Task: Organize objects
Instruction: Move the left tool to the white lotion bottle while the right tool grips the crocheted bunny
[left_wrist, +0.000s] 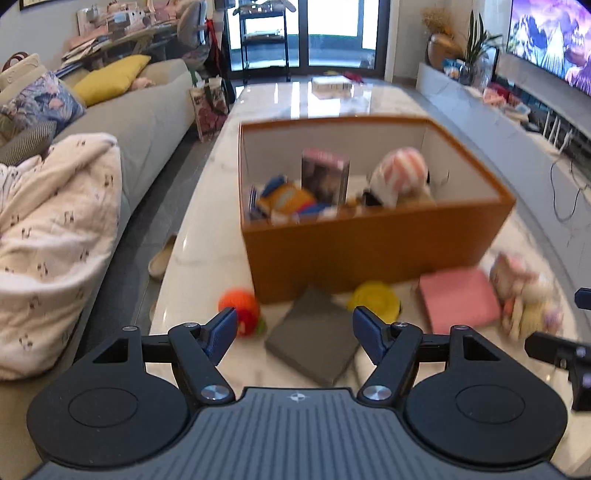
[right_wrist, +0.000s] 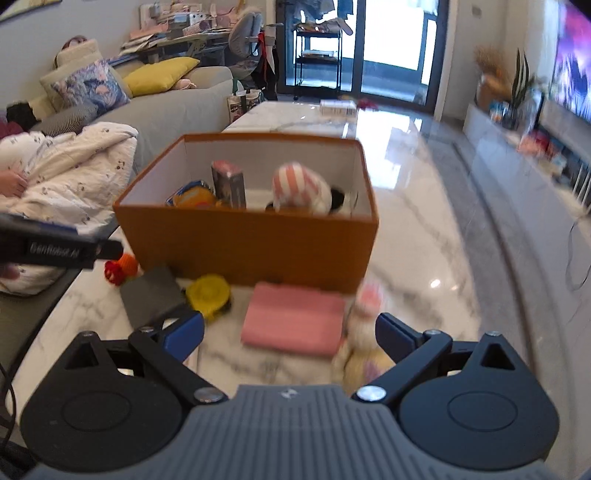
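An orange box (left_wrist: 369, 240) (right_wrist: 243, 243) stands on the marble table (left_wrist: 207, 258) and holds a striped plush (left_wrist: 400, 173), a small carton (left_wrist: 325, 173) and a snack pack (left_wrist: 284, 201). In front of it lie an orange-red knitted toy (left_wrist: 240, 306), a dark grey pad (left_wrist: 314, 339) (right_wrist: 153, 291), a yellow round toy (left_wrist: 376, 297) (right_wrist: 208, 293), a pink pad (left_wrist: 458, 299) (right_wrist: 293, 319) and a pale plush doll (left_wrist: 524, 295) (right_wrist: 364, 332). My left gripper (left_wrist: 294, 332) is open above the grey pad. My right gripper (right_wrist: 290, 336) is open over the pink pad, empty.
A sofa (left_wrist: 147, 122) with a white blanket (left_wrist: 55, 229) and cushions runs along the table's left side. A slipper (left_wrist: 162, 258) lies on the floor. A flat white box (left_wrist: 331, 85) sits at the table's far end. A TV shelf (left_wrist: 535, 107) runs along the right.
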